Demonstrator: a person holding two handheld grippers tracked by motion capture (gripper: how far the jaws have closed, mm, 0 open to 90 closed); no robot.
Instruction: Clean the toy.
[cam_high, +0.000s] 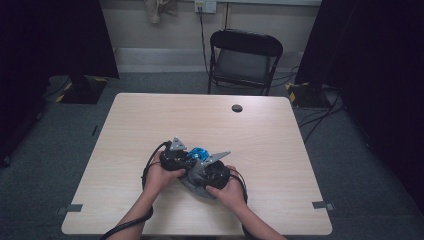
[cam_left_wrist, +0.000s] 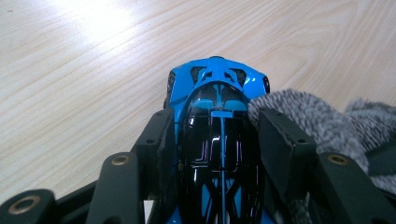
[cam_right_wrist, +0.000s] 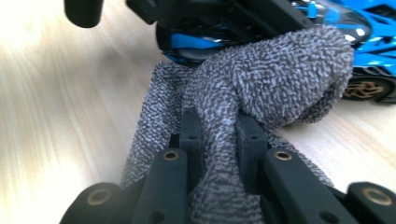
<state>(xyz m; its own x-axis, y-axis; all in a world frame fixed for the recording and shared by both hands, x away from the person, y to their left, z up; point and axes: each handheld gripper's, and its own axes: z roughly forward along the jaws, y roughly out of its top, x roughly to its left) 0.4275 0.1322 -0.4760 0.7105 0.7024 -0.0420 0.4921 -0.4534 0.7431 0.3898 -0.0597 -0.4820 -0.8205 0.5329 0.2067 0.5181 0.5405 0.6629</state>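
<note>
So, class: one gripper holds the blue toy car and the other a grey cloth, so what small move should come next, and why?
Probably draw the grey cloth along the blue toy car. The left gripper clamps the car by its sides, and the right gripper pinches the cloth, whose fold already touches the car's side.

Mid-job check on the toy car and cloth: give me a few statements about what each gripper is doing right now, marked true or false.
1. The left gripper clamps the blue and black toy car. True.
2. The right gripper is open with nothing between its fingers. False: it is shut on the grey cloth.
3. The cloth touches the car. True.
4. The car is red. False: blue and black.
5. A folding chair stands beyond the table. True.
</note>
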